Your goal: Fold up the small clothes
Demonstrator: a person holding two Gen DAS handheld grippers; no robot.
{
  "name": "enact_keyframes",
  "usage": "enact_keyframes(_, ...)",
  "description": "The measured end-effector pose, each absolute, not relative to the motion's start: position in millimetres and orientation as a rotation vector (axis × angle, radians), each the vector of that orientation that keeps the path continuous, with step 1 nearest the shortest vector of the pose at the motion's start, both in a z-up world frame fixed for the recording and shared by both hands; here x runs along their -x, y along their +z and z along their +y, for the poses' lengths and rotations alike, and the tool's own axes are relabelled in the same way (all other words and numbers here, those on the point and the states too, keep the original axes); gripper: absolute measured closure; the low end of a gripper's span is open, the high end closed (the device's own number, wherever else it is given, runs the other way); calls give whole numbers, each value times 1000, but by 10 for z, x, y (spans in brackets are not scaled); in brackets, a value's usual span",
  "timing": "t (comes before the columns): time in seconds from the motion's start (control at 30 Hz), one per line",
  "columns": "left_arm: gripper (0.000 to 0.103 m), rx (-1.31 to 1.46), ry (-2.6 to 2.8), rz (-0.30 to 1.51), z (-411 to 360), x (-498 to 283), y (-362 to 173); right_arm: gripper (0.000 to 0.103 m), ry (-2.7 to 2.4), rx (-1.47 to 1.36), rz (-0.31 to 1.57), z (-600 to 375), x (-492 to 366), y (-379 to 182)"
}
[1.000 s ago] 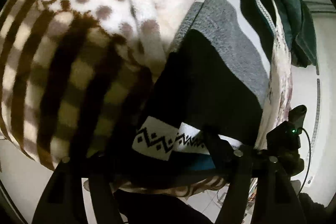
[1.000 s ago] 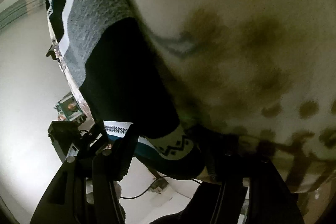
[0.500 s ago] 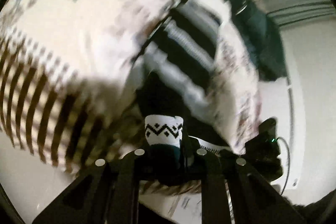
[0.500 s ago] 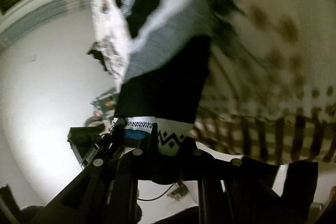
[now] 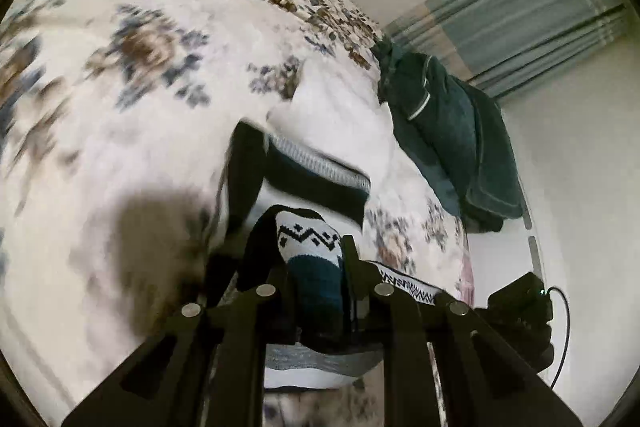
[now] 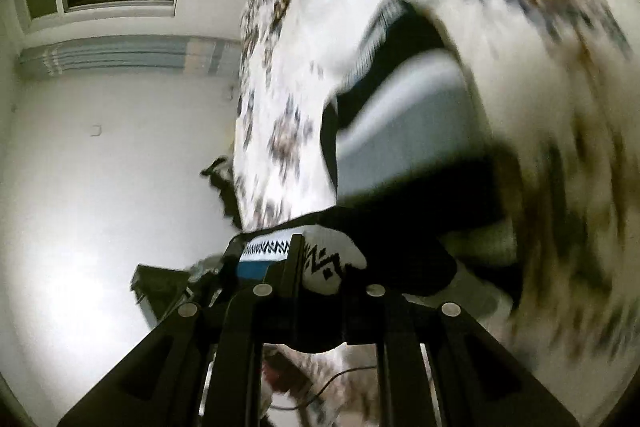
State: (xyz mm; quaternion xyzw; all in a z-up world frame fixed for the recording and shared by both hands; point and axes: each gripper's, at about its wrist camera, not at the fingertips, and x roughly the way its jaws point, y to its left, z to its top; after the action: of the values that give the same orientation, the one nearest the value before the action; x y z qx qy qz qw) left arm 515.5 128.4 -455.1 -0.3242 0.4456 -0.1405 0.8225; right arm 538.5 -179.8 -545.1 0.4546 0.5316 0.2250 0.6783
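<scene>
Knitwear fills both views: my left gripper (image 5: pixel 314 267) and right gripper (image 6: pixel 320 267) each pinch the patterned sweater (image 5: pixel 308 239) hem above the floral bedspread (image 5: pixel 140 87).

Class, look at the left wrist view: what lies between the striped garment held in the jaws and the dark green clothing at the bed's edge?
Only floral bedspread separates the striped garment from the dark green clothing.

Bed's floral blanket (image 5: pixel 168 75) open left of the sweater (image 5: pixel 316 179); dark green garment pile (image 5: pixel 452 143) blocks the right edge, probably overhanging it.
</scene>
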Motion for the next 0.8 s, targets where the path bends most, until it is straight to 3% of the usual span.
enact_keyframes(0.2,83,693,-322,1018,1287,-6093,-4898,88,403,-948,1186,-1854,-6481,-5599)
enact_keyframes(0.3,56,708,-327,1056,1297,-6423,-5087,85,328,-963,1238,-1907,-6920,-5837)
enact_keyframes(0.33,43,722,-329,1063,1321,-6487,-5129,77,313,-959,1261,-1916,-7011,-5901)
enact_keyframes(0.37,42,748,-337,1066,1356,-6524,-5160,71,300,-941,1278,-1921,-7084,-5937)
enact_keyframes(0.43,42,787,-335,1076,1436,-6525,-5192,39,293,-897,1261,-1941,-7131,-5934)
enact_keyframes(0.7,38,872,-313,1063,1838,-5470,-5206,35,299,-809,1313,-2239,-6667,-5955)
enact_keyframes(0.8,37,906,-281,1104,1884,-4838,-5349,26,318,-759,1383,-2334,-6516,-6172)
